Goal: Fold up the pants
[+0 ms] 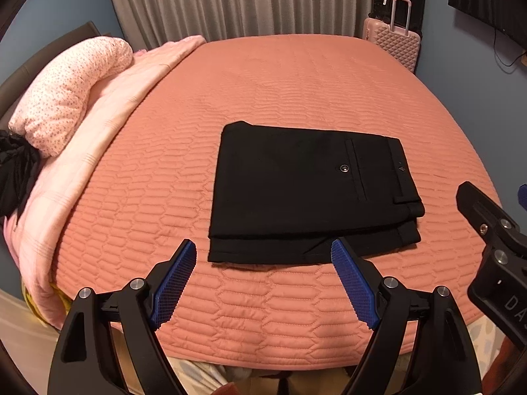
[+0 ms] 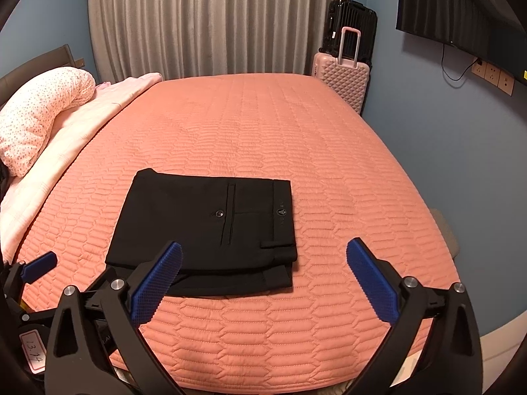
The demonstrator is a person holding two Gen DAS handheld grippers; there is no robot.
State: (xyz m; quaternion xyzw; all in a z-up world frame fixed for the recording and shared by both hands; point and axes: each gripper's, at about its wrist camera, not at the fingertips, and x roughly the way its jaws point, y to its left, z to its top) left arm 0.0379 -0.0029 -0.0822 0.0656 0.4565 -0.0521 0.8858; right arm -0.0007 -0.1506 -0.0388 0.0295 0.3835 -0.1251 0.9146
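Note:
Black pants (image 1: pixel 306 191) lie folded into a flat rectangle on the salmon quilted bedspread (image 1: pixel 270 75), back pocket and waistband facing up; they also show in the right wrist view (image 2: pixel 201 227). My left gripper (image 1: pixel 263 253) is open and empty, held above the bed's near edge just in front of the pants. My right gripper (image 2: pixel 263 253) is open and empty, near the pants' front right corner. The right gripper's body (image 1: pixel 494 240) shows at the right of the left wrist view; the left gripper's blue fingertip (image 2: pixel 41 265) shows at the left of the right wrist view.
A dotted pink pillow (image 1: pixel 66 89) and a pale pink blanket (image 1: pixel 108 105) lie on the left side of the bed. A pink suitcase (image 2: pixel 342 75) and a black one (image 2: pixel 349 23) stand at the far corner. Grey curtains (image 2: pixel 214 23) hang behind. A wall TV (image 2: pixel 461 16) hangs right.

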